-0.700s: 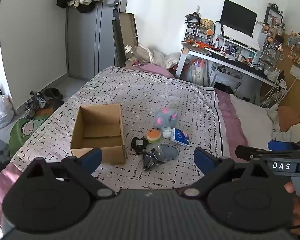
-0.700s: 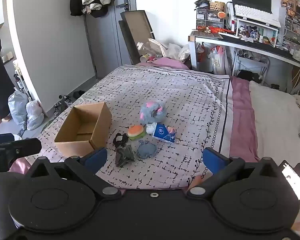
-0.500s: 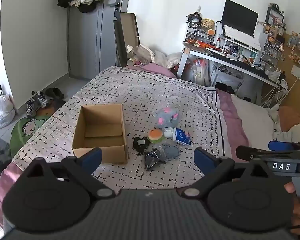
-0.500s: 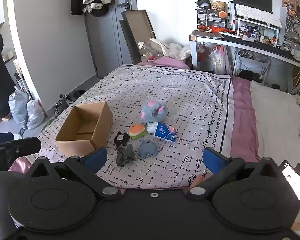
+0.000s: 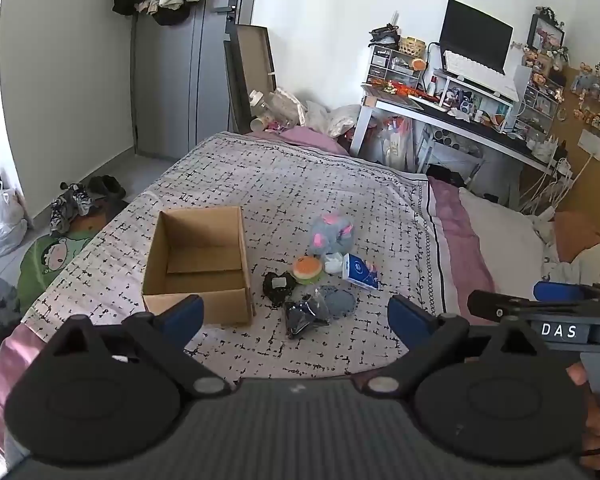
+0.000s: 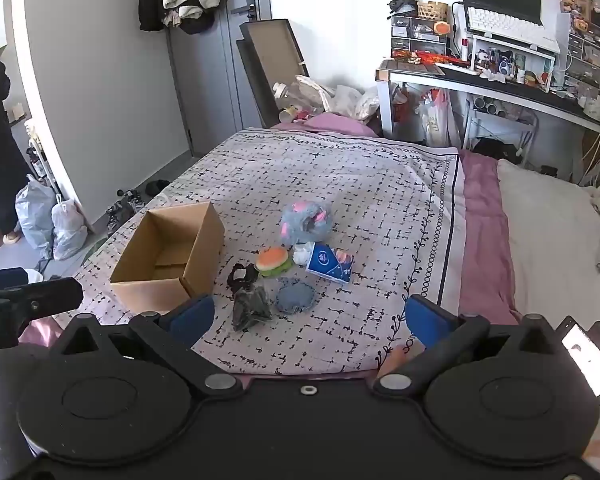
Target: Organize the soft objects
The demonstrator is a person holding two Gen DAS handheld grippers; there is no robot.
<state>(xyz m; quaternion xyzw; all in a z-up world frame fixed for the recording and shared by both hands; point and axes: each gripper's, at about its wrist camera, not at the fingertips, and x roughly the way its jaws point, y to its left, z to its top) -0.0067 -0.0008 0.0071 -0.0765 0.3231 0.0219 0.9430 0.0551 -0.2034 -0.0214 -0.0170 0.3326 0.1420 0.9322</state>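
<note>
left gripper (image 5: 296,316) blue fingers spread wide, holding nothing | right gripper (image 6: 310,316) likewise spread, holding nothing | dark crinkled pouch (image 6: 251,307), round blue-grey pad (image 6: 296,298), burger-shaped squishy (image 6: 273,261), blue tissue pack (image 6: 330,263), grey-pink plush (image 6: 306,223) clustered on patterned bedspread (image 6: 340,176) | open brown cardboard box (image 6: 168,252) just left, looks bare | judgement: nothing sorted yet, all items remain

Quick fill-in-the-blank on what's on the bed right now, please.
1. The cardboard box on the bed is ____ inside.
2. Both the left tongs and right tongs are ____.
3. The burger toy lies ____ the box.

Missing: empty; open; outside
</note>
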